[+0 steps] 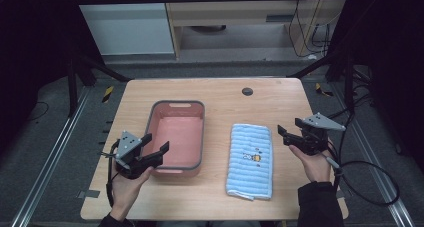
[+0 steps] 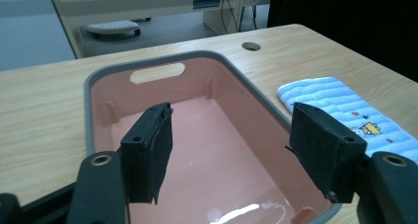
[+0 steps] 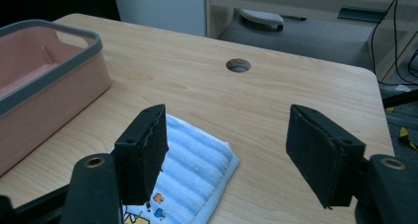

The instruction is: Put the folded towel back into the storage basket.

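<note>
Spreading across the middle of the high view, a light wooden table (image 1: pixel 220 94) with rounded corners carries two things: a pink tub (image 1: pixel 176 137) with a grey rim on the left half and a folded blue striped towel (image 1: pixel 250 160) to its right, the two lying apart with bare wood between them. The tub is empty, its glossy floor catching a streak of light in the left gripper view, and a slot handle is cut into its far wall. The towel shows a small yellow cartoon print. A round cable hole (image 1: pixel 247 91) sits near the table's far edge.

The left tongs (image 1: pixel 156 146) hang at the tub's near left corner with jaws spread wide, gripping nothing; one jaw is over the tub's inside. The right tongs (image 1: pixel 286 133) hover just right of the towel, jaws likewise spread and empty.

Around the table, grey carpet runs under dark frame legs and metal floor rails marked with yellow-black tape. Beyond stand a pale wooden cabinet and loose cables at the right.
</note>
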Available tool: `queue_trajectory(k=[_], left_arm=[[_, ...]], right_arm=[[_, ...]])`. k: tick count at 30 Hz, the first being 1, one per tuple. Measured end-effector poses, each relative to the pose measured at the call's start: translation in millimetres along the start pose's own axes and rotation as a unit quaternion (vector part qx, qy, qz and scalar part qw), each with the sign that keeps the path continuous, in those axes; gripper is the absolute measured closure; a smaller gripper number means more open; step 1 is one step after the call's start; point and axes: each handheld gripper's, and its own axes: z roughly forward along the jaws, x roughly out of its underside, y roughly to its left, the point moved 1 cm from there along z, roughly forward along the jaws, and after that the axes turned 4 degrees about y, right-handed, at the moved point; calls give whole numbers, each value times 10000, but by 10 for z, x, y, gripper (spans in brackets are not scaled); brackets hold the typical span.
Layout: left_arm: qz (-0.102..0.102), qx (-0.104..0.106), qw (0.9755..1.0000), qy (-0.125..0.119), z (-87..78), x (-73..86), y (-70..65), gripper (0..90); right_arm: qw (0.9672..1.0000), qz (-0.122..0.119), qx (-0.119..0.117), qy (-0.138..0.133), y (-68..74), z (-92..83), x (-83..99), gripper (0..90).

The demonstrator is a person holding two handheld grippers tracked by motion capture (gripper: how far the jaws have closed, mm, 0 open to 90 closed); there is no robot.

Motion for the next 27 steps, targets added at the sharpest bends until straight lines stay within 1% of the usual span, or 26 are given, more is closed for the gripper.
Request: queue_trajectory(k=[5,6,8,9,10,16,17,19,20,21,26,27], left_arm=[[102,133,9999,7,84,-19,-150,326],[102,133,9999,7,84,-19,-150,326],[178,180,9997,40,121,-14,-217,326],[178,180,9997,40,121,-14,-217,327],[184,217,9996,33,153,-14,-267,328],[254,294,9992,78,227,-15,-385,331],[254,294,9992,78,227,-15,-385,331],[292,337,9989,108,259,-11,-442,330],[292,337,9989,108,259,-11,-442,330],[325,380,9987,122,282,-8,-484,330],[339,386,9986,145,313,5,-544,327],[370,382,9985,156,326,16,-576,327]], right_arm=[[10000,5,16,-18,-18,15,-8,295],[10000,5,16,-18,-18,15,-8,295],[10000,-10,39,-23,-23,28,-6,289],[10000,-10,39,-23,-23,28,-6,289],[10000,-9,47,-21,-30,39,-4,288],[10000,12,22,-40,-31,65,-4,286],[10000,14,23,-47,-34,67,-4,285],[10000,45,32,-59,-36,70,2,282],[10000,45,32,-59,-36,70,2,282],[10000,27,37,-44,-41,80,9,281],[10000,35,57,-25,-50,98,11,281],[10000,33,53,-34,-52,102,13,282]])
